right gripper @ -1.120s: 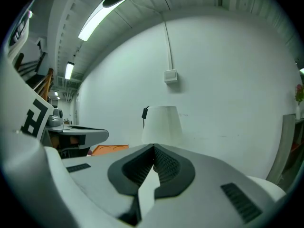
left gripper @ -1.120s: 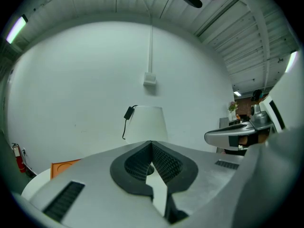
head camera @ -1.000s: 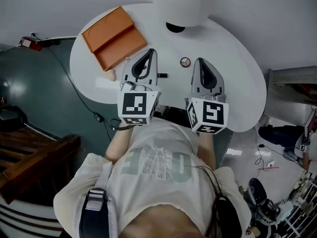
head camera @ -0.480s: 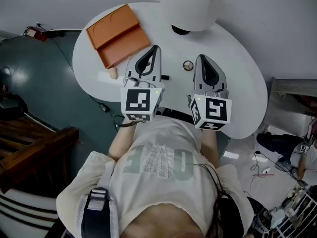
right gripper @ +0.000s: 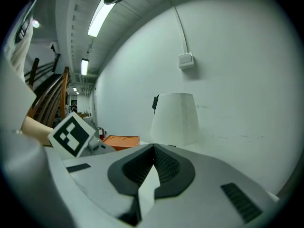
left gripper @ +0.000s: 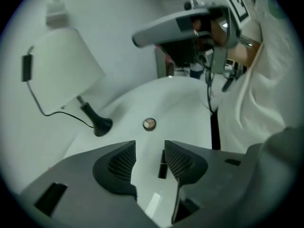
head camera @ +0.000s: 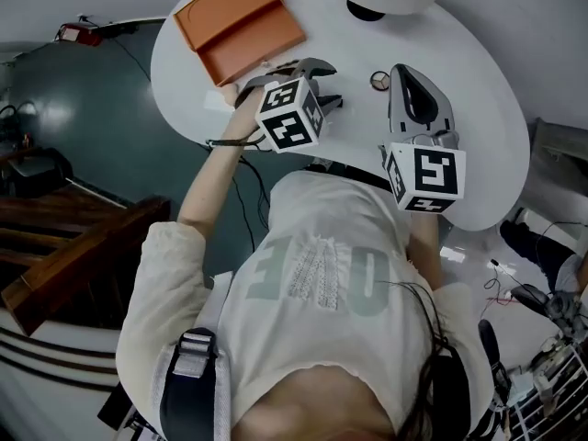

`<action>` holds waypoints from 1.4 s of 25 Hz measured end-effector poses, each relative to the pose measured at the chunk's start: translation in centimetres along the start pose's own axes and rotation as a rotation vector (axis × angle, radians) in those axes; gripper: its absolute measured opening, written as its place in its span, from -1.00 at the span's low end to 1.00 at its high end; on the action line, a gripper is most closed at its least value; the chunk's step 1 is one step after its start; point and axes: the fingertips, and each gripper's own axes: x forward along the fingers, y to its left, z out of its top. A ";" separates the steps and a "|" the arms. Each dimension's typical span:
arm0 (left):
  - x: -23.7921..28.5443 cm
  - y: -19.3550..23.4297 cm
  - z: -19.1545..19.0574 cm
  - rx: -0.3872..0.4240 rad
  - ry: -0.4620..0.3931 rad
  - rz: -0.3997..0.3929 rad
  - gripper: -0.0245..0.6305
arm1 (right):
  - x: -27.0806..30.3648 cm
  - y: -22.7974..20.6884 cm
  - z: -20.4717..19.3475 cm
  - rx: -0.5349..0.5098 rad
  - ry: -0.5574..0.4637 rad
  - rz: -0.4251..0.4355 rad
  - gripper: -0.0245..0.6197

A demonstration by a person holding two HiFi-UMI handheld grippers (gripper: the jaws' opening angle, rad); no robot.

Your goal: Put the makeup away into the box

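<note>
The orange box (head camera: 241, 21) lies open at the far left of the white round table (head camera: 478, 108). My left gripper (head camera: 317, 81) tilts down at the table just right of the box. Its jaws are opening, and in the left gripper view a thin black makeup stick (left gripper: 162, 164) lies on the table between the pads (left gripper: 121, 163), which do not press on it. A small round compact (left gripper: 149, 123) sits further out, also in the head view (head camera: 379, 81). My right gripper (head camera: 406, 73) hovers near the compact, shut with nothing in it (right gripper: 152, 170).
A lamp with a white shade (left gripper: 66, 65) and a black foot (left gripper: 99, 125) stands at the table's back, its cord trailing behind. The shade (right gripper: 175, 119) fills the middle of the right gripper view. The person's body is close against the table's near edge.
My left gripper has dropped toward the table, rolled over and gone from shut to open around the black stick. The right gripper has barely shifted.
</note>
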 end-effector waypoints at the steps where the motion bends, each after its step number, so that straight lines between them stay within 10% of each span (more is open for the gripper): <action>1: 1.1 -1.0 -1.0 0.041 0.057 -0.061 -0.39 | 0.0 0.0 -0.1 -0.004 0.006 0.001 -0.91; 9: 6.2 -4.3 -5.7 0.161 0.314 -0.267 -0.39 | -0.5 -1.2 -1.5 0.004 0.045 -0.010 -0.91; 24: 8.1 -4.7 -8.0 0.183 0.435 -0.310 -0.63 | -1.1 -1.4 -1.6 0.002 0.053 -0.007 -0.91; 28: 7.5 -3.0 -6.0 0.019 0.316 -0.207 -0.64 | -0.8 -1.4 -1.1 0.013 0.029 0.004 -0.91; 35: -0.8 4.2 0.9 -0.569 -0.100 0.304 -0.64 | 1.3 -0.5 0.5 0.112 -0.036 0.107 -0.91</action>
